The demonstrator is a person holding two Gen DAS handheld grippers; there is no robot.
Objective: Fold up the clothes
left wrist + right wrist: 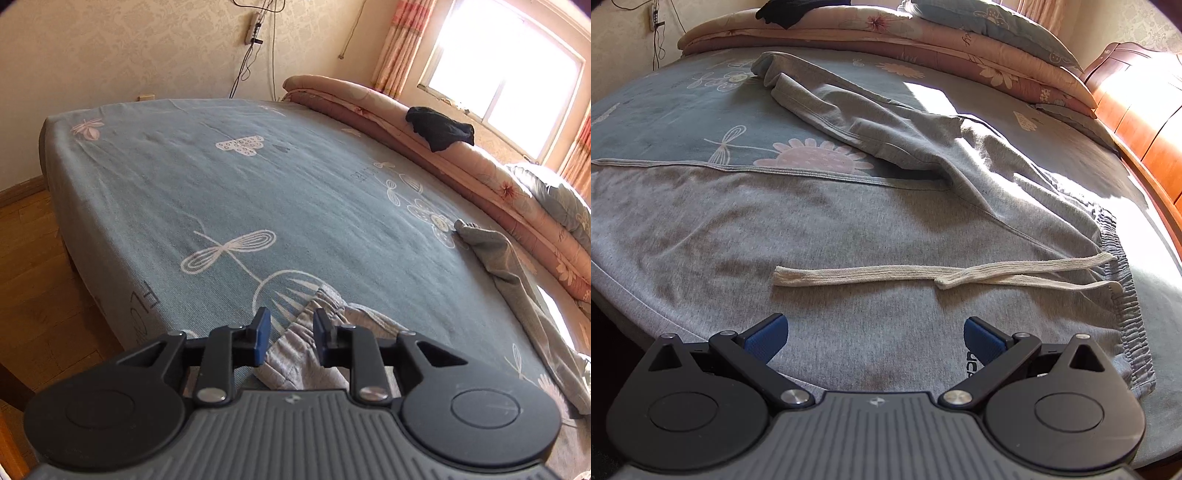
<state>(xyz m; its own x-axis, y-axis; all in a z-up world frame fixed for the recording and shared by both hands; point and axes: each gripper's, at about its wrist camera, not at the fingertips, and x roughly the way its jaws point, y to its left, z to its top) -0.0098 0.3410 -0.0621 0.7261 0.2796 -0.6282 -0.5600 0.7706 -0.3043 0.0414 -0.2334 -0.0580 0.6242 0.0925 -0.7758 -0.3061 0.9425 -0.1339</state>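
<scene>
Grey sweatpants (849,221) spread on bed sheet (258,192), one leg folded across. Left gripper (291,338) jaws narrowed around waistband (295,354); real pinch unclear, hem may slip. Right gripper (875,338) wide open, empty, above sweatpants; drawstring (923,277) loose, could snag.

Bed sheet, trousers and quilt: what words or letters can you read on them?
"FL": big sideways letters on the bed sheet, near its left edge; the rest cannot be read.
Small print farther up the bed sheet: too blurred to read.
Dark print on the grey trousers: partly hidden, unreadable.
Script on the pink quilt: too small to read.
</scene>
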